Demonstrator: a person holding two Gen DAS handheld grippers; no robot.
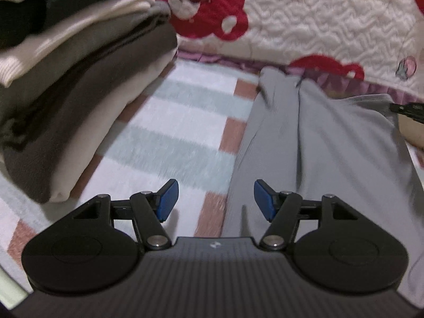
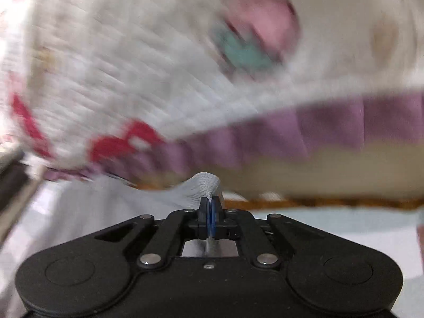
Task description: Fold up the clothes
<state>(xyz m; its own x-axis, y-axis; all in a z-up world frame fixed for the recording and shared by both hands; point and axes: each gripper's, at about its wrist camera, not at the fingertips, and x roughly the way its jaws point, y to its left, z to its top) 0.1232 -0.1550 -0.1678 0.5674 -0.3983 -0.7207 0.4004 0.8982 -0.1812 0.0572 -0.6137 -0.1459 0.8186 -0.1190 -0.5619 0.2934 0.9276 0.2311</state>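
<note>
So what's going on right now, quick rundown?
Left tool open, hovering over grey garment. Right tool shut on its ribbed edge. Folded stack sits left, apart. Nothing in the way.

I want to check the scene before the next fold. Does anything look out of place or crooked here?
Nothing looks damaged or spilled. The grey garment lies creased and uneven on the striped mat, which is normal mid-fold. The right gripper pinches its ribbed edge; the left gripper is open. The folded stack leans slightly but holds together.
</note>
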